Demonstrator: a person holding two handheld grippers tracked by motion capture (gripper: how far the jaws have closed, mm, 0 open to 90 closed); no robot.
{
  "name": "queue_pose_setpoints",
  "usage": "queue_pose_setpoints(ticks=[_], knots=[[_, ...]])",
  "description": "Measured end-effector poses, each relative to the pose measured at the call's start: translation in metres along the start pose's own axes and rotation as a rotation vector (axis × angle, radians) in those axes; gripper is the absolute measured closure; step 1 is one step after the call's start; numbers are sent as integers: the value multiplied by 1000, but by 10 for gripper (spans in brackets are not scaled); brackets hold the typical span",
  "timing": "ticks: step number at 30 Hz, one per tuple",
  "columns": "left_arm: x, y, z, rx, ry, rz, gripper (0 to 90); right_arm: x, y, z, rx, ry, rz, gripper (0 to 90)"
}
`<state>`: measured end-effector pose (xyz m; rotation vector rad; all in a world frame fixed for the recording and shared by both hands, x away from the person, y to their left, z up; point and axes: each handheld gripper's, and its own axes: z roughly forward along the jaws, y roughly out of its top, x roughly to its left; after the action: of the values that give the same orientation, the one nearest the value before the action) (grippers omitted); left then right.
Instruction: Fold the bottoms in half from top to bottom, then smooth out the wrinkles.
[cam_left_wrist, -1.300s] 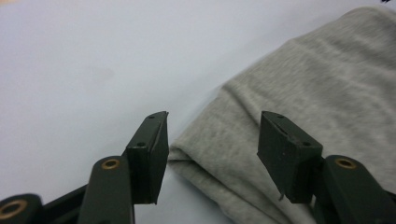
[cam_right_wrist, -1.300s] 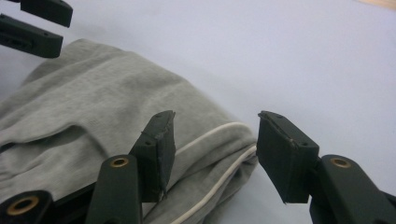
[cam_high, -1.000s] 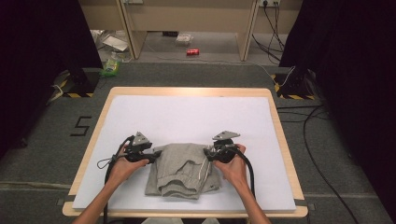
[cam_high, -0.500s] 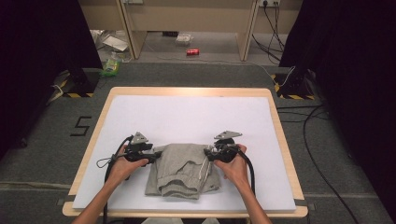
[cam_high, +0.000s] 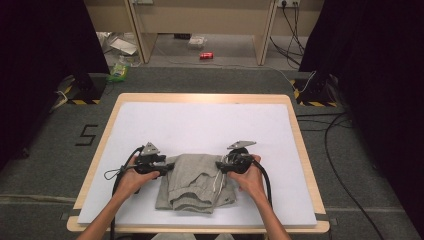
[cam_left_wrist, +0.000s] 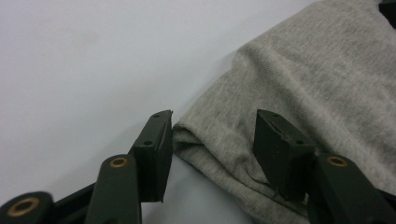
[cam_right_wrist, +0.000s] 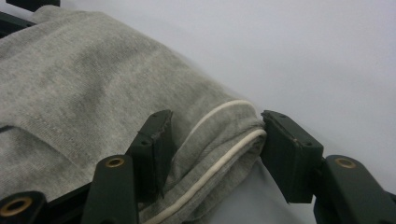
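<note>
**A:** Where's the garment sitting?

**B:** The grey garment (cam_high: 196, 182) lies folded and a bit bunched on the white sheet (cam_high: 200, 130) that covers the wooden surface (cam_high: 300, 150). It's at the near edge, about the middle between left and right, with a pale drawstring (cam_high: 219, 180) along its right side.

**A:** And the left claw (cam_high: 167, 166)?

**B:** It's held in the person's left hand (cam_high: 131, 178) at the garment's far left corner, pointing right. In the left gripper view the jaws straddle that folded corner (cam_left_wrist: 210, 140): one jaw stands just beside the fold's edge, over the white sheet, and the other lies over the cloth. They have just been closing a little with the cloth between them, but there is a visible gap and the pads don't pinch yet, so I'd call them apart.

**A:** The right claw (cam_high: 221, 167)?

**B:** It's in the right hand (cam_high: 250, 177) at the far right corner, pointing left, facing the other one across the garment. In the right gripper view its jaws stand around the bunched edge of the cloth (cam_right_wrist: 93, 93) where the drawstring (cam_right_wrist: 219, 163) runs. The outer jaw touches the fold and the inner one rests against the fabric. Whether they actually squeeze it, I can't tell.

**A:** Anything beyond the surface?

**B:** On the floor at the far side there's a red can (cam_high: 206, 55), and black cables (cam_high: 345, 165) trail along the right.
</note>
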<state>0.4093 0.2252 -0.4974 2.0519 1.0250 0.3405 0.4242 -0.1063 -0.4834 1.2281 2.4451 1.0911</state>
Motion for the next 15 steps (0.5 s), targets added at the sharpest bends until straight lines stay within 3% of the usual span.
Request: queue_pose_setpoints(ticks=[7,15], knots=[[0,0,0,-4,-8,6,520,-2,0,1,-2,5,6,465],[-3,-1,0,-21,-49,-6,726,-1,0,0,-10,-5,13,552]])
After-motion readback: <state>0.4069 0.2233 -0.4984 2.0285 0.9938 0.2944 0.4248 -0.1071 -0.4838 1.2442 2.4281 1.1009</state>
